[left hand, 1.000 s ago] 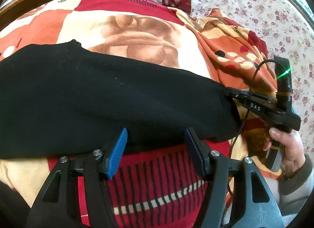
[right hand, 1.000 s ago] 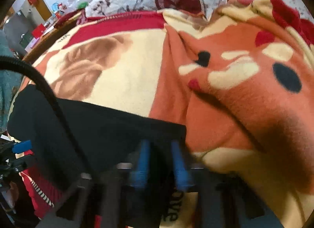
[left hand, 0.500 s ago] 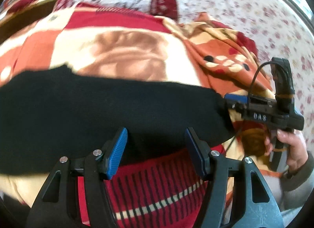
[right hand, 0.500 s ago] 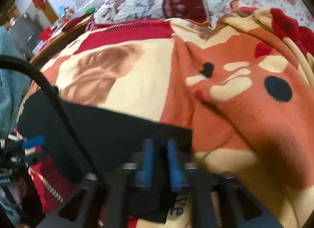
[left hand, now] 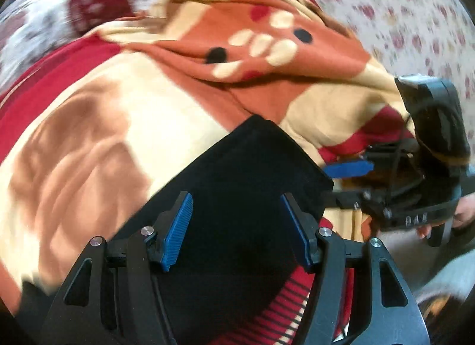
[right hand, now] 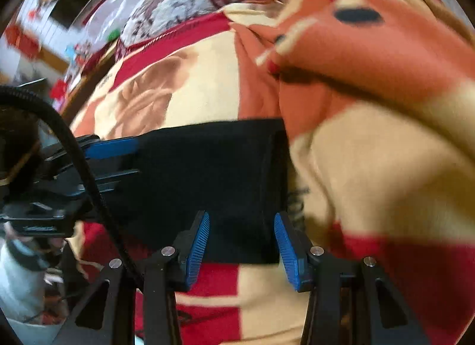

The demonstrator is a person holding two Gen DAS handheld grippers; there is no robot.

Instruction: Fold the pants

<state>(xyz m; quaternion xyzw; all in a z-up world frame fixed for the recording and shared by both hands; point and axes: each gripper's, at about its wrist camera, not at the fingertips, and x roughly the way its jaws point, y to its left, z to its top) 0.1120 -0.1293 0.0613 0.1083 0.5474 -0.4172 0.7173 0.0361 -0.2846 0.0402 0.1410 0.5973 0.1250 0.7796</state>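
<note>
both claws released: folded black fabric pants (right hand: pixel 207 172) lie between left claw (left hand: pixel 236 227) and right claw (right hand: pixel 241 245) fingers.

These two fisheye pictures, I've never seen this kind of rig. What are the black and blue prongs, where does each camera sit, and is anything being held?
There is no robot here. A person holds one hand-held tool in each hand, and each tool carries a camera looking out along its two blue-padded fingers.

The left camera's picture shows the left tool at the bottom, with the right tool coming in from the side. The right camera's picture shows the right tool, with the left tool at the side.

Black pants, folded into a compact block, lie on a red, cream and orange blanket on a bed. Both tools stand open around the pants' edges; neither is gripping anything.
</note>
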